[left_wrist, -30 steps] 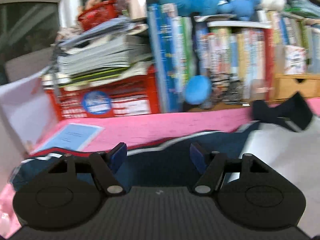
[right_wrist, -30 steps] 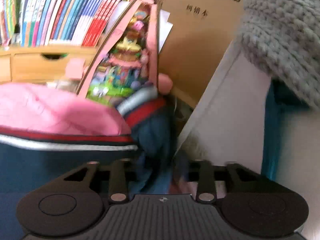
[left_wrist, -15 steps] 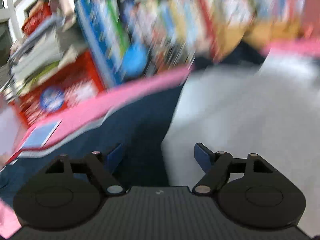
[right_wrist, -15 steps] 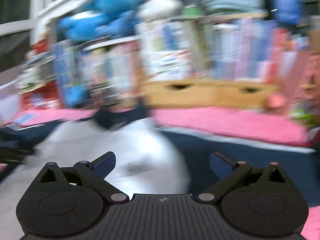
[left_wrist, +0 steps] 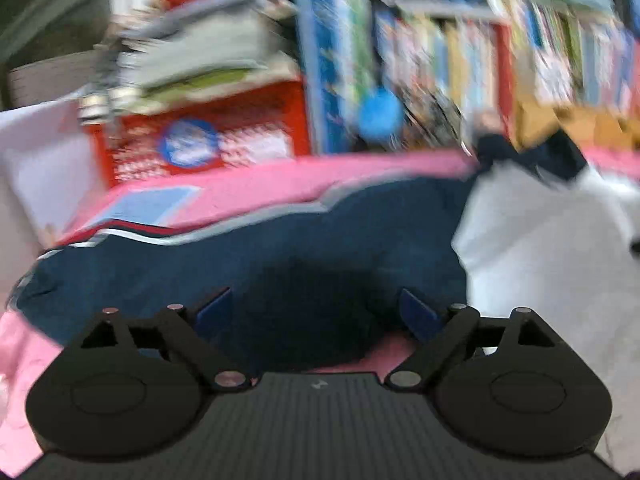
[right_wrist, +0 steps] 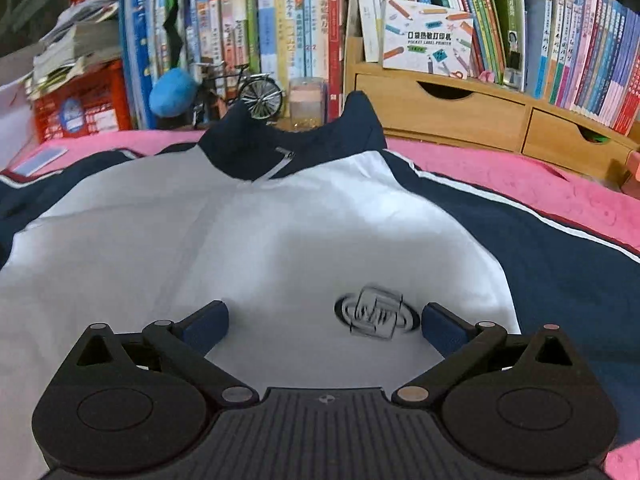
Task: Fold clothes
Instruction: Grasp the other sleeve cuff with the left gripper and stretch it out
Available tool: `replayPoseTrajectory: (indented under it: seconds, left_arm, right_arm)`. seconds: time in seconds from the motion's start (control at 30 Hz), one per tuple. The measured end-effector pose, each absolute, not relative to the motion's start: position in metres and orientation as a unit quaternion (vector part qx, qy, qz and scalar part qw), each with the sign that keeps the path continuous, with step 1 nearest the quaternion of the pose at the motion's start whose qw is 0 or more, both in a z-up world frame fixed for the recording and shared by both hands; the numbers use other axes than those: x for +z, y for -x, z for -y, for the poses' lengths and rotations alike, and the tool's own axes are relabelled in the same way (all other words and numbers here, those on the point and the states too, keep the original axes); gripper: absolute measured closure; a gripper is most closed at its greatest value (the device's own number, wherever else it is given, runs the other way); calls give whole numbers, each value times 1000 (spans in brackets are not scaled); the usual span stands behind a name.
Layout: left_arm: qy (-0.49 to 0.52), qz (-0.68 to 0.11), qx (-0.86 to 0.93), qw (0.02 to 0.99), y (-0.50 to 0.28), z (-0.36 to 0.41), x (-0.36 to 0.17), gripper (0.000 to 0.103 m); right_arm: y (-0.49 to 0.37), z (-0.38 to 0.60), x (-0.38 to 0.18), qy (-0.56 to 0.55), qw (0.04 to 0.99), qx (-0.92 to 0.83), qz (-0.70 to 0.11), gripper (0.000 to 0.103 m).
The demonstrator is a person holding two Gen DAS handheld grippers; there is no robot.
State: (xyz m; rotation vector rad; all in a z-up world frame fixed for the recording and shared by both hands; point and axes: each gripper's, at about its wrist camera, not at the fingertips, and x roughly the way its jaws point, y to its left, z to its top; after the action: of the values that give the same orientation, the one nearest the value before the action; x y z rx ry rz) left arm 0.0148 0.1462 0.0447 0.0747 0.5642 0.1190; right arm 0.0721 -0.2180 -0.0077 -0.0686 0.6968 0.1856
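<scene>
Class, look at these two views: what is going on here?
A person holding a gripper in each hand is folding a navy and white jacket spread on a pink cover in front of bookshelves. Both the left gripper and the right gripper are open and hold nothing. The left one hangs over a navy sleeve, the right one over the white chest.

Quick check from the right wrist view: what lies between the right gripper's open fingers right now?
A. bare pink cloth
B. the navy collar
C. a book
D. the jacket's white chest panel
D: the right gripper hangs open over the white chest panel of the jacket, with the printed logo beside its right finger.
</scene>
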Motion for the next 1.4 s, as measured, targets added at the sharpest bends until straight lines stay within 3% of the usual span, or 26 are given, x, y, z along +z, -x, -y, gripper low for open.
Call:
replayPoseTrajectory:
  seconds: [0.17,0.33,0.47,0.53,0.63,0.67,0.7,0.77,1.03,1.17,1.3,1.4]
  left_arm:
    - [31,-242,221,944,-15,-229,56,11]
    - [101,-296,394,864,-43,-300,27,12]
    - [106,-313,407,851,-73,-309,13,9]
    - [132,-301,392,859,-84,-314,14,22]
    - [122,-298,396,860,-98,-315,13,58]
    - [113,-295,394,863,-102,-315,14,77]
    - [103,-292,396,864,-106,-315,17,89]
    - [87,-283,415,860,-109,-317,24,97]
    - [-17,-206,517,831,-133,-327,85,97]
    - [-65,-296,528,793,-150,-330,59,89]
    - [-60,-330,501,798,-139,-323,36,64]
    - [-31,-324,475,818,-128,-307,49,53]
  right_arm:
    - [-74,217,-10,32,935,90,-340,0]
    - [-72,221,-7,32,936,89,-340,0]
    - [-73,222,-7,32,936,88,-340,0]
    - [-74,222,-7,32,936,87,-340,0]
    - [-74,223,-7,32,936,87,-340,0]
    - [-75,223,-7,32,936,87,-340,0]
    - [-75,222,-7,32,936,86,-340,0]
    - [-75,222,-6,33,937,83,-339,0]
    - [-95,204,17,6,934,119,-336,7]
    - [-106,195,20,20,933,130,-336,6]
    - [-120,193,2,16,924,136,-358,1]
    - [-128,188,-4,29,928,129,-348,0]
